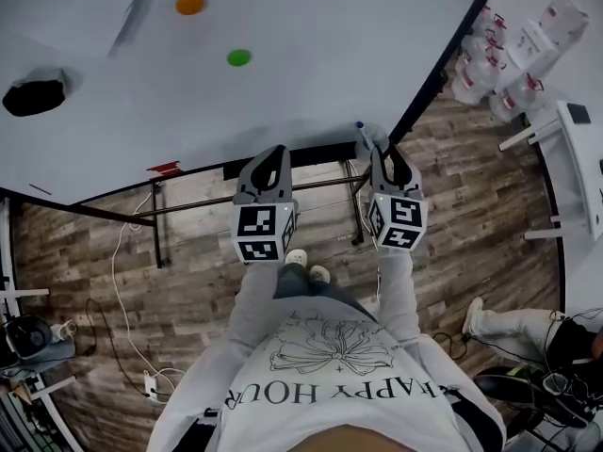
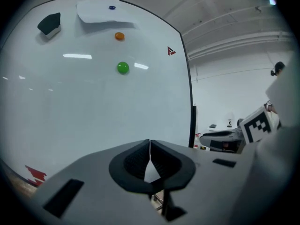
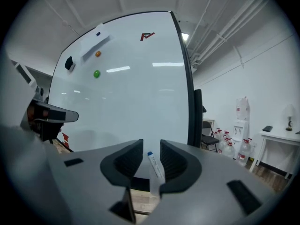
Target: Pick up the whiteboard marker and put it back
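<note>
The white, blue-capped whiteboard marker (image 3: 156,170) lies lower centre, lengthwise between the right gripper's (image 3: 151,145) spread jaws, unclamped, at the white whiteboard's (image 3: 126,97) lower edge. The left gripper (image 2: 149,144) is closed and empty.

Brown wood-plank floor (image 1: 203,285) with a white cable (image 1: 114,271) trailing across it; white walls (image 3: 243,74), exposed ceiling pipes (image 3: 225,22), clustered water jugs (image 1: 480,64), a black folding chair (image 3: 208,128), a white side table (image 3: 281,136).

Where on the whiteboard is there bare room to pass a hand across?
Bare: the wide stretch below the green magnet, down to the red mark and across to the black frame. Crowded: upper left, where eraser, paper sheet and orange magnet cluster.
</note>
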A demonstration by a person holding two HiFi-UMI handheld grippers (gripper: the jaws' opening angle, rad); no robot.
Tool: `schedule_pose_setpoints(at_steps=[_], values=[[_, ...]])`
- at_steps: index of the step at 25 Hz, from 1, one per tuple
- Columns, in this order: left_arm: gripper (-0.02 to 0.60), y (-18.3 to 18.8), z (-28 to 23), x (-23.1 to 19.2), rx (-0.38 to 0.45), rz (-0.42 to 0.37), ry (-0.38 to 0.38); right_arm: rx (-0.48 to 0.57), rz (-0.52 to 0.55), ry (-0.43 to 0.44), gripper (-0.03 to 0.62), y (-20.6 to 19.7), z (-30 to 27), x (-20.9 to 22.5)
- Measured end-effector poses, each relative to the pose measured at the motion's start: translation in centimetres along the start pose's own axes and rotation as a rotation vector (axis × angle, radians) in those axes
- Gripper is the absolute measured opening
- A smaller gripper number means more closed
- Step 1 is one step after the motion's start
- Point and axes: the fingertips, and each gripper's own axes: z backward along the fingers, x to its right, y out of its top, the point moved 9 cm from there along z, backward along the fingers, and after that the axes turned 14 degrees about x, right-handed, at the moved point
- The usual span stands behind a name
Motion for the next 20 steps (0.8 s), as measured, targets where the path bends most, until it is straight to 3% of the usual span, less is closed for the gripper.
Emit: schedule_pose_setpoints(at_steps=[20], values=[[0.008,-2.2,-3.4,-5.3,-0.067,0.024,0.052,-0.269,0.172,0.093,0.123,-6.5,-10.0,-0.1]])
